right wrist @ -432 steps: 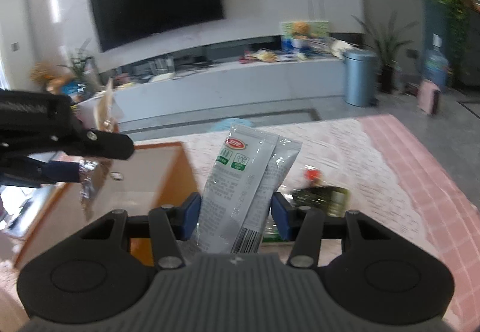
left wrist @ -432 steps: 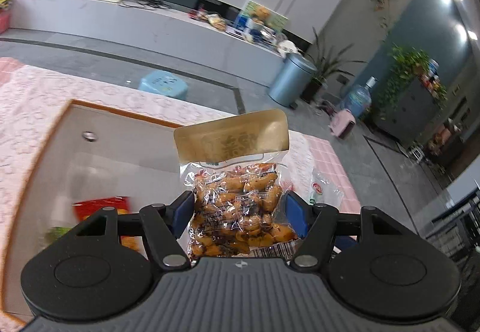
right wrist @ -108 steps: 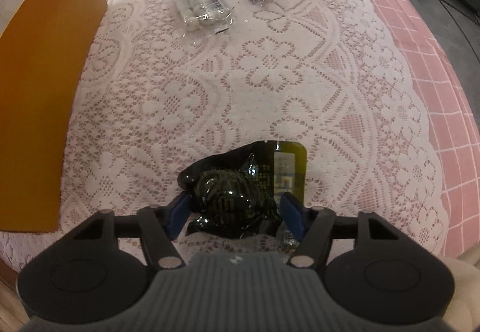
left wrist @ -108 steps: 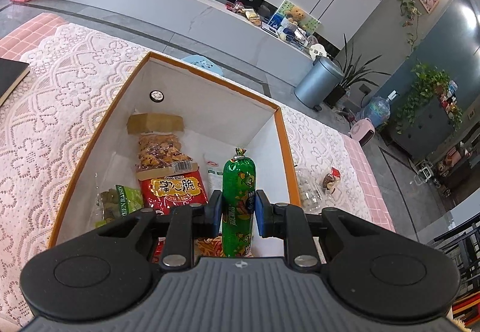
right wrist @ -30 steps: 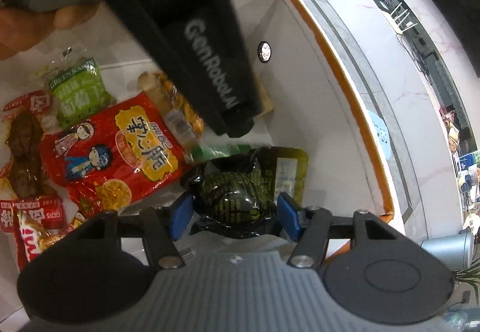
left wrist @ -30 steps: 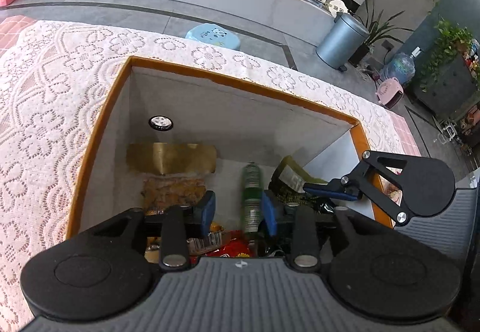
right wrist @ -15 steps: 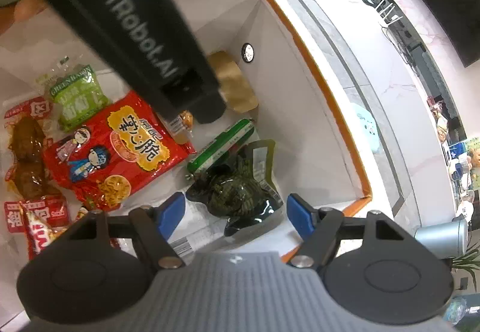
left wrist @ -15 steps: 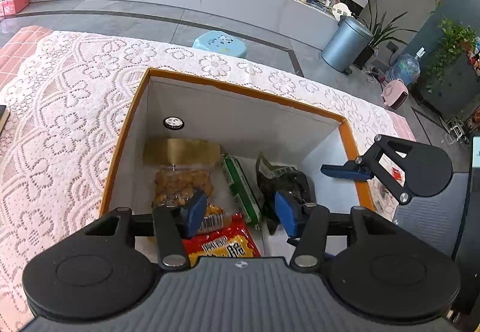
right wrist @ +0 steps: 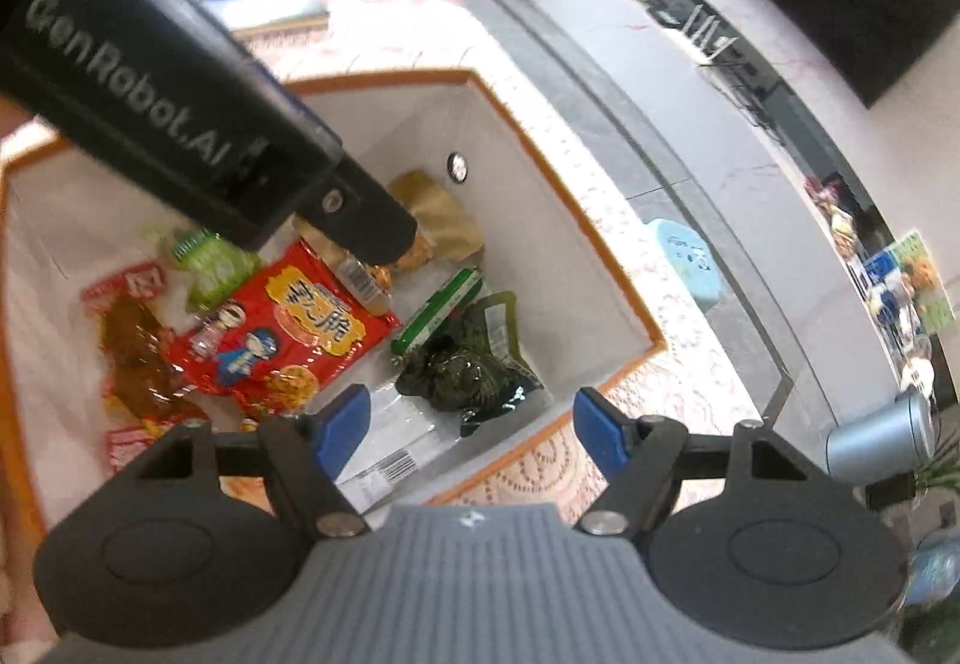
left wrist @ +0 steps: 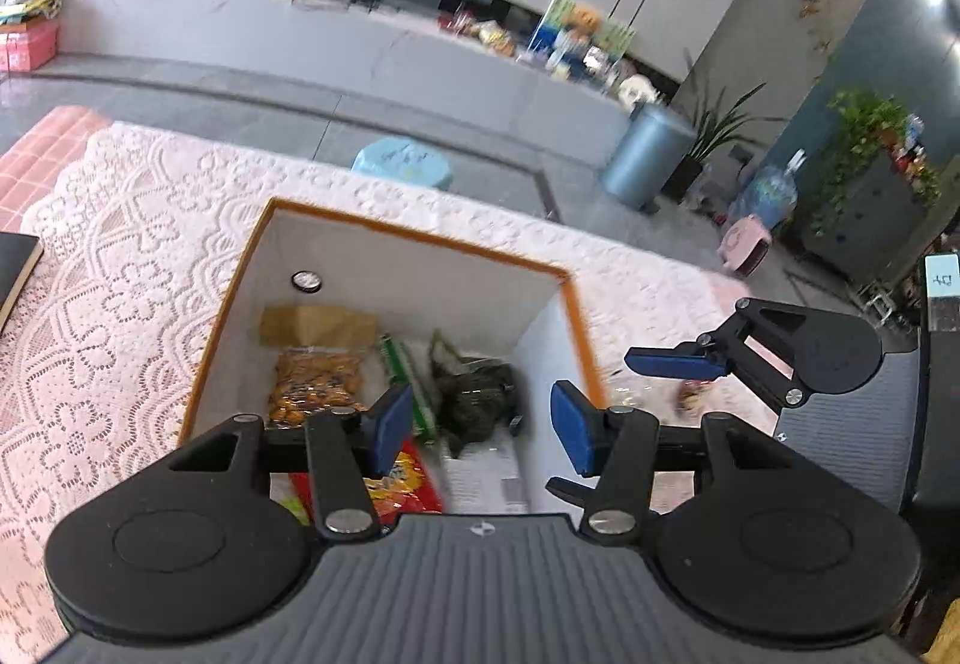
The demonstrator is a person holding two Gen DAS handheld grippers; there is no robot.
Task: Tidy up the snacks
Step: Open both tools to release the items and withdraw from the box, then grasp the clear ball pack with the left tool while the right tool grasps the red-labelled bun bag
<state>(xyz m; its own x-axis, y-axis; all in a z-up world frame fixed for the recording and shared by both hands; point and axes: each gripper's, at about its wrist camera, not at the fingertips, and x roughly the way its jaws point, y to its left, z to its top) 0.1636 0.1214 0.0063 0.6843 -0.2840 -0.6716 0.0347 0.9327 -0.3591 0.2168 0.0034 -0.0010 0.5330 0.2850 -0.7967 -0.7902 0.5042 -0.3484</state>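
Note:
The orange-rimmed white box [left wrist: 420, 238] [right wrist: 624, 304] stands on the lace tablecloth and holds several snacks. A dark green packet [left wrist: 477, 403] [right wrist: 465, 370] lies in it beside a green sausage stick [left wrist: 405, 370] [right wrist: 441, 307], a red bag [right wrist: 288, 331] [left wrist: 402, 484] and a nut bag with a gold top [left wrist: 315, 367]. My left gripper [left wrist: 480, 427] is open and empty above the box. My right gripper [right wrist: 471, 430] is open and empty above the box's corner; it also shows in the left wrist view [left wrist: 678, 364].
Lace cloth [left wrist: 108, 292] covers the table around the box. A small wrapped snack [left wrist: 690, 394] lies on the cloth right of the box. A dark book [left wrist: 15, 268] lies at the left edge. The left gripper's body [right wrist: 168, 82] crosses the right wrist view.
Both grippers have let go: the sausage stick and the dark green packet now lie in the box. Both grippers have opened and lifted away from the box.

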